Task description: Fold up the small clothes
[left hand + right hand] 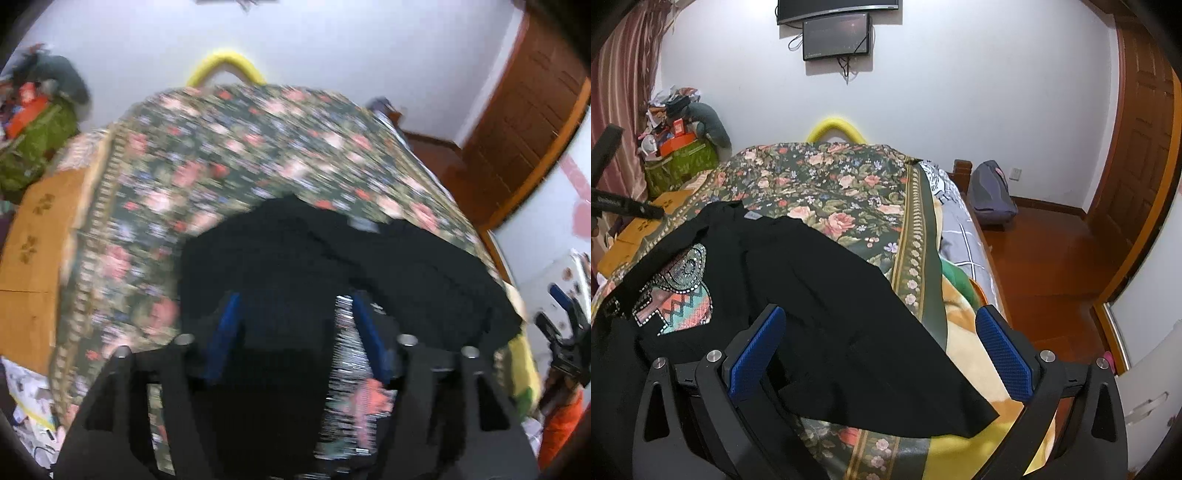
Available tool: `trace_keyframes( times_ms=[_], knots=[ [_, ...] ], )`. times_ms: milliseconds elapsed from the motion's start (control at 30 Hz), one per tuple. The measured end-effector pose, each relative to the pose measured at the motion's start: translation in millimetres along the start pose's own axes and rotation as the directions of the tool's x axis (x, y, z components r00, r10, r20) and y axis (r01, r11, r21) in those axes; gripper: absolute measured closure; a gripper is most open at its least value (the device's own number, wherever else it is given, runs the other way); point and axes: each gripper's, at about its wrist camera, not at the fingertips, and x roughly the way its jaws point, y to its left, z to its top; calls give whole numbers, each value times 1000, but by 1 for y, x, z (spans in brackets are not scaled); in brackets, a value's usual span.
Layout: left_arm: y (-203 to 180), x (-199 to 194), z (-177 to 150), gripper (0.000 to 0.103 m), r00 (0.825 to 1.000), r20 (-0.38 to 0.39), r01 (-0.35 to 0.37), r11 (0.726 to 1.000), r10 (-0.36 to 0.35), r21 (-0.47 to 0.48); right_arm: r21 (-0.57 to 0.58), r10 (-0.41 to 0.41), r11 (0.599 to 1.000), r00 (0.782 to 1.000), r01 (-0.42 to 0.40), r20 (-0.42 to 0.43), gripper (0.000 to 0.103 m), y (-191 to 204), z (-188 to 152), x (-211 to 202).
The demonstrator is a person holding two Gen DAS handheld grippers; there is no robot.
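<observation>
A black shirt (831, 306) with a beaded, coloured print (679, 291) lies spread on the floral bed cover (831, 192). My right gripper (879, 343) is open just above the shirt's near right part, holding nothing. In the blurred left wrist view the same black shirt (332, 254) lies ahead, and my left gripper (295, 325) is open over its near edge, with cloth between its blue fingers (227, 332). The right gripper also shows at the far right of that view (565, 332).
A cardboard box (33, 258) stands left of the bed. A green bag of clutter (679, 158) sits in the far left corner. A grey backpack (991, 192) lies on the wooden floor, right of the bed. A wooden door (1145, 147) is at the right.
</observation>
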Motion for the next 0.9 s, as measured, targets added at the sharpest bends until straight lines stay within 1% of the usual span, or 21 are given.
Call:
trace_keyframes(
  times_ms=[33, 100, 167, 200, 233, 267, 333, 400, 433, 467, 500, 533, 567, 600, 633, 667, 700, 733, 800, 833, 900],
  knots=[
    [11, 0, 0, 34, 1000, 8, -24, 1000, 24, -12, 2, 3, 1000, 1000, -3, -2, 1, 0, -1, 1],
    [40, 6, -1, 33, 998, -2, -66, 996, 66, -61, 6, 14, 1000, 1000, -14, -7, 1, 3, -1, 4],
    [74, 23, -9, 33, 995, -50, -89, 986, 83, -140, 4, 18, 1000, 1000, -18, -10, 1, 6, -2, 7],
    [82, 31, -12, 33, 994, -68, -92, 982, 82, -164, 3, 18, 1000, 1000, -18, -13, 1, 7, -4, 7],
    [98, 44, -19, 34, 992, -103, -93, 973, 73, -212, 4, 18, 1000, 1000, -18, -17, 1, 8, -5, 8],
    [104, 51, -23, 34, 991, -119, -86, 967, 59, -238, 5, 19, 1000, 1000, -18, -23, 1, 8, -6, 9],
    [114, 68, -32, 34, 990, -142, -33, 953, -10, -300, 6, 13, 1000, 999, -12, -36, 1, 8, -11, 8],
    [116, 79, -36, 34, 987, -136, 34, 940, -84, -338, 4, -1, 1000, 999, 1, -52, 1, 6, -15, 9],
    [113, 82, -36, 34, 988, -123, 51, 940, -98, -336, 4, -9, 1000, 998, 9, -61, 1, 4, -17, 9],
    [108, 83, -34, 35, 989, -111, 54, 946, -94, -319, 9, -17, 1000, 997, 18, -70, 1, 2, -20, 9],
    [102, 84, -32, 38, 991, -101, 56, 954, -89, -293, 15, -24, 1000, 996, 25, -80, 1, -1, -23, 8],
    [95, 84, -29, 50, 992, -95, 52, 965, -79, -258, 21, -30, 999, 995, 33, -91, 1, -4, -26, 8],
    [89, 85, -27, 63, 994, -93, 29, 974, -51, -224, 28, -40, 999, 994, 43, -102, 1, -8, -30, 7],
    [86, 85, -25, 71, 996, -87, 2, 980, -20, -200, 34, -49, 998, 993, 53, -112, 1, -10, -32, 6],
    [84, 85, -23, 86, 997, -81, -21, 983, 6, -183, 41, -56, 997, 991, 62, -120, 1, -14, -36, 5],
    [85, 85, -22, 92, 997, -76, -28, 984, 15, -178, 48, -65, 996, 990, 72, -126, 1, -18, -39, 4],
    [88, 83, -22, 94, 998, -66, -33, 983, 22, -182, 57, -72, 995, 989, 80, -133, 1, -21, -41, 4],
    [91, 82, -22, 95, 997, -61, -48, 982, 37, -183, 65, -76, 994, 987, 85, -140, 1, -24, -43, 3],
    [99, 82, -22, 99, 992, -54, -122, 975, 113, -185, 85, -79, 992, 985, 92, -152, 1, -31, -47, 3],
    [106, 83, -23, 100, 985, -63, -169, 966, 160, -197, 94, -77, 991, 984, 93, -158, 1, -33, -49, 3],
    [119, 88, -27, 100, 979, -95, -196, 955, 180, -221, 118, -67, 989, 984, 87, -168, 1, -39, -51, 3]
  ],
)
